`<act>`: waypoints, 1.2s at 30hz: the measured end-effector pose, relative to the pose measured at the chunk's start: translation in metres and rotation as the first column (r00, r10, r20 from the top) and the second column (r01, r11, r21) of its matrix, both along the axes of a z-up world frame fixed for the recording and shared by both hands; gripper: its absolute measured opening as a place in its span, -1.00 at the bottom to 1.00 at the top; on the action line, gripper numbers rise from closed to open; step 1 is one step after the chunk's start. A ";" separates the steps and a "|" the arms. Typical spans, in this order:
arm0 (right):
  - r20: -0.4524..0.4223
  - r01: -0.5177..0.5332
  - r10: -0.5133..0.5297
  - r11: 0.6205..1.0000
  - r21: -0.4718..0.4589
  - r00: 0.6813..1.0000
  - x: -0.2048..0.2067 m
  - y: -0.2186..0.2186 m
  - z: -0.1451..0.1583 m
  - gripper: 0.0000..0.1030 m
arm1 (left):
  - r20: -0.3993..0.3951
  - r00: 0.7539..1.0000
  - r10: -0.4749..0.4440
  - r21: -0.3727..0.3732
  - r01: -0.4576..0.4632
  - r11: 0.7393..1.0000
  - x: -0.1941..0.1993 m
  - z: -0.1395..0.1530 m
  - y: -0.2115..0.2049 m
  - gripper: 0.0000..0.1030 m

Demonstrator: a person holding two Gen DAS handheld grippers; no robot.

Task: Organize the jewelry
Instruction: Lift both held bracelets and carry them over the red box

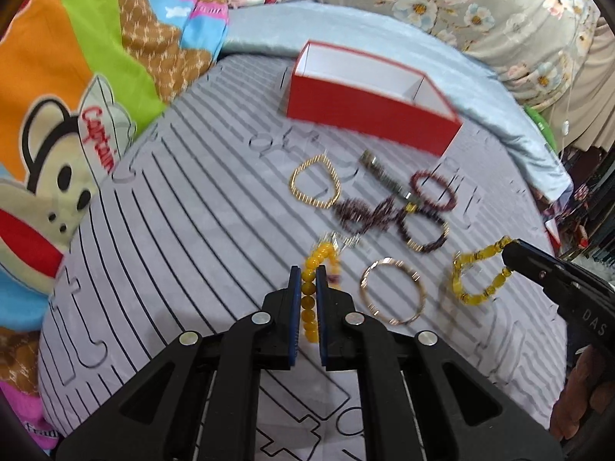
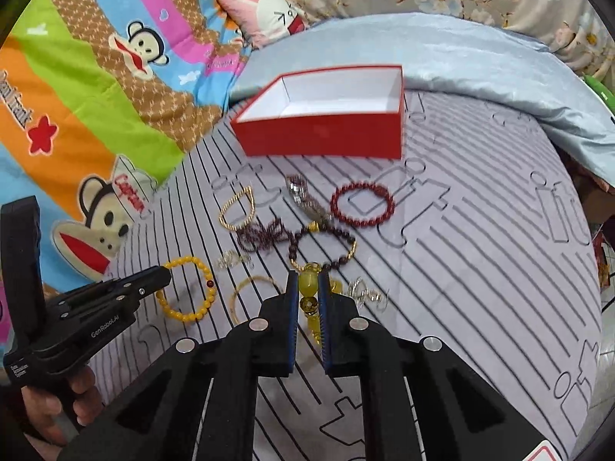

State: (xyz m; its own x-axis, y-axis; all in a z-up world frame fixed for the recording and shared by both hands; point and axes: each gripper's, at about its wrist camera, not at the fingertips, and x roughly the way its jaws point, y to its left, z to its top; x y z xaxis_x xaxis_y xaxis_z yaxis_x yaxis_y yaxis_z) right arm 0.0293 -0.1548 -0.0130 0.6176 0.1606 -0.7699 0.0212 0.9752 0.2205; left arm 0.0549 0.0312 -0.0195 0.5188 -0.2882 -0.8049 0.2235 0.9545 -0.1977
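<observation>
Jewelry lies scattered on the striped grey bedsheet (image 2: pixel 461 269), and the step in hand looks like the lifting of 2 bracelets at once. The left gripper (image 1: pixel 308 284) is closed on a yellow round-bead bracelet (image 1: pixel 309 307), whose strand runs between the blue pads. The right gripper (image 2: pixel 308 292) is clamped on a yellow chunky-bead bracelet (image 2: pixel 308 284); in the left view this loop hangs from its tip above the sheet.

I judge that the next move is to carry both loops over the open red box (image 2: pixel 319 142), which stands empty beyond the pile, and to release them inside. This calls for enough height to pass the box wall, because the loops dangle below the jaws.

Still on the sheet are a gold twisted bangle (image 2: pixel 238 207), a rose-gold ring bangle (image 1: pixel 392 292), a red bead bracelet (image 2: pixel 363 203), dark garnet-coloured strands (image 2: pixel 265 234), a dark bead bracelet with gold accents (image 2: pixel 326 246) and a metal watch band (image 2: pixel 303 196).
</observation>
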 end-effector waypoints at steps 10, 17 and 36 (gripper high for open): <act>0.126 0.018 -0.020 1.000 0.016 0.992 0.039 -0.023 0.059 -0.82 | 0.110 0.994 -0.028 -0.042 0.033 0.999 0.041 0.062 -0.009 -0.86; 0.187 0.016 -0.014 1.000 -0.008 0.982 0.111 -0.037 0.089 -0.82 | 0.227 0.971 -0.073 -0.016 0.078 0.997 0.107 0.101 -0.039 -0.86; 0.034 0.085 -0.085 0.996 0.019 0.996 0.286 -0.080 0.018 -0.81 | 0.168 0.977 -0.129 0.066 0.119 0.991 0.291 0.041 -0.127 -0.86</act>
State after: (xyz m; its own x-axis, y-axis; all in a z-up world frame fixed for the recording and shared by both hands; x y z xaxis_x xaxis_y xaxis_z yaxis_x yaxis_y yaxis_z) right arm 0.3155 -0.2348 0.0052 0.6560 0.1198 -0.7452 0.0958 0.9661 0.2396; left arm 0.3464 -0.0954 0.0212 0.6139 -0.3160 -0.7234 0.3666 0.9257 -0.0933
